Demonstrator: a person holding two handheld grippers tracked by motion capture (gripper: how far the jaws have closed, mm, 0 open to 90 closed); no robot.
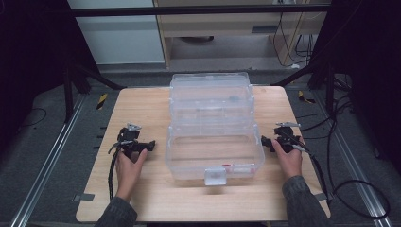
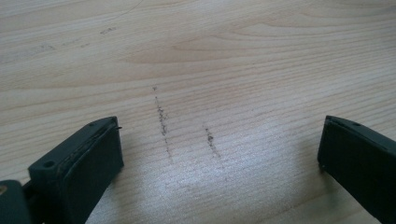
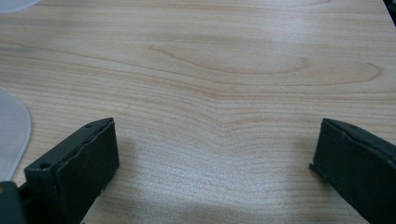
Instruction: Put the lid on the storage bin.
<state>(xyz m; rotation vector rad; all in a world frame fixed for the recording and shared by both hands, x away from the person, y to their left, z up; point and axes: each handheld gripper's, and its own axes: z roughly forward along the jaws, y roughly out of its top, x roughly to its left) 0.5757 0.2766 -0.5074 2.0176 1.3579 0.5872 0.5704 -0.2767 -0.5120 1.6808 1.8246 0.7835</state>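
- On the wooden worktop, a clear plastic organizer box sits about midway between the left and right edges, reaching from close to the far edge down to a white latch on its near wall.
- Seen from the high view, the left gripper rests beside the box's left wall, near but apart from it; the right gripper rests close by the right wall.
- Both grippers are released, jaws spread wide, with nothing between them.
- Looking along the left gripper in the left gripper view brings out what the high view cannot: two short dark scuff marks on the bare wood between the jaws.
- Along the right gripper in its own view, plain wood grain lies between the jaws, and a rounded corner of the clear box edges in at the left.
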